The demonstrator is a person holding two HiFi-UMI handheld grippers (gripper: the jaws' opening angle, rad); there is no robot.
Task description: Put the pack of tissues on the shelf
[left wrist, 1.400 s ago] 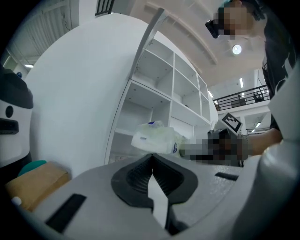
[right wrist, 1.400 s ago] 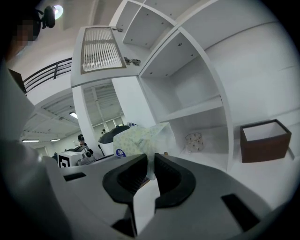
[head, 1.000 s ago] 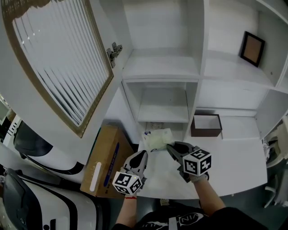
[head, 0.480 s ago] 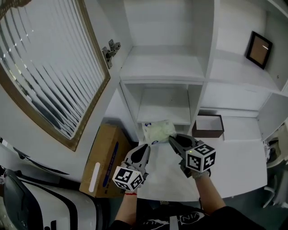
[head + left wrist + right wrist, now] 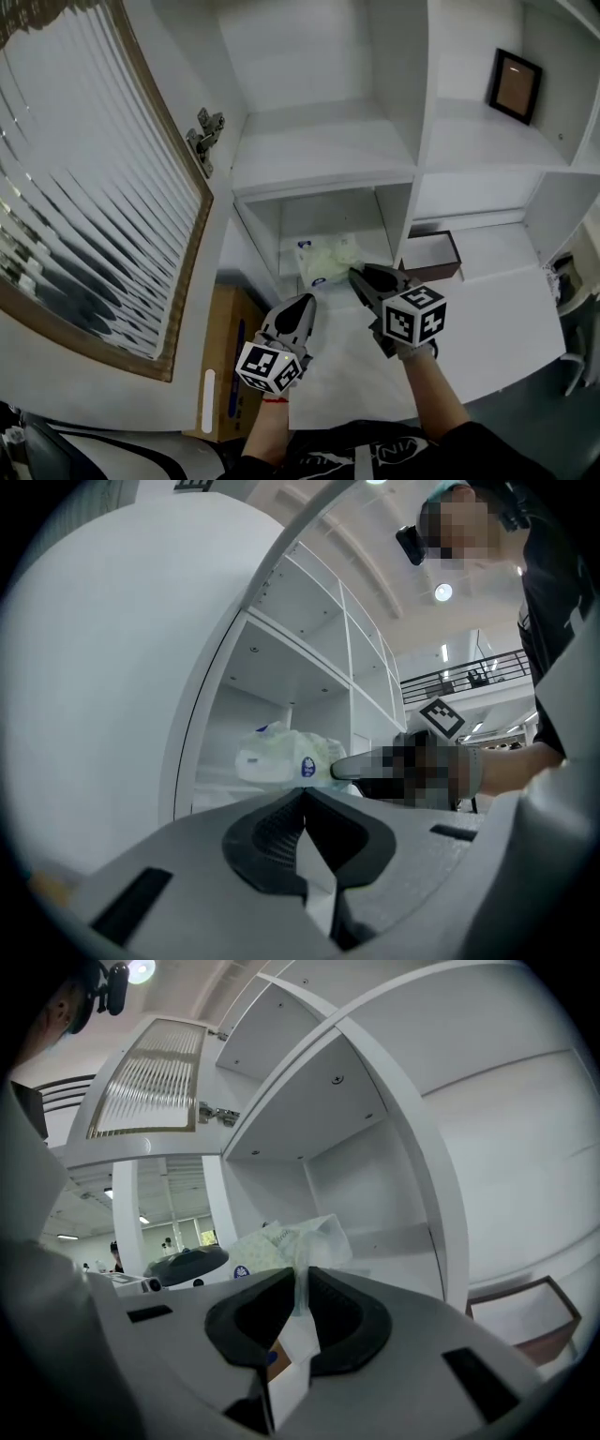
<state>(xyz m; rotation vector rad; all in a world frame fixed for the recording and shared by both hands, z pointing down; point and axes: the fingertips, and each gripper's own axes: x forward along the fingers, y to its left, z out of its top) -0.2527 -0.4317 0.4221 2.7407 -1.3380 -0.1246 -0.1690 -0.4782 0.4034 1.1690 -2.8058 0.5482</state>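
Right gripper (image 5: pixel 356 276): jaws nearly closed, clamped on a thin flap of wrapper at the end of the pack of tissues (image 5: pixel 326 260). Its own view confirms this, with the film pinched between the pads and the pack's bulk just beyond the tips. Grip is on the wrapper edge only, not the body.

Left gripper (image 5: pixel 304 304): jaws together, nothing between them. It hangs just below and left of the pack, not touching it.

Pack position: at the mouth of the lower cubby (image 5: pixel 328 211) of the white shelf unit, partly inside the opening. Cannot tell whether its underside rests on the shelf board or is carried just above it.

Progress (judgement): pick-up and carry look done and the pack is at the target opening. What remains is to seat it fully on the board, let go of the flap, and back the gripper out.

Surroundings:
- slatted cabinet door (image 5: pixel 94 187) swung open at left, well apart from the cubby
- door hinge (image 5: pixel 203 141) above the cubby's left wall
- brown open box (image 5: pixel 433 255) on the counter (image 5: pixel 506 319), just right of the cubby's divider
- picture frame (image 5: pixel 514 86) on an upper shelf, far right
- cardboard box (image 5: pixel 230 347) below left

Obstructions: cubby looks empty otherwise. The divider on the right sits close to the right gripper.
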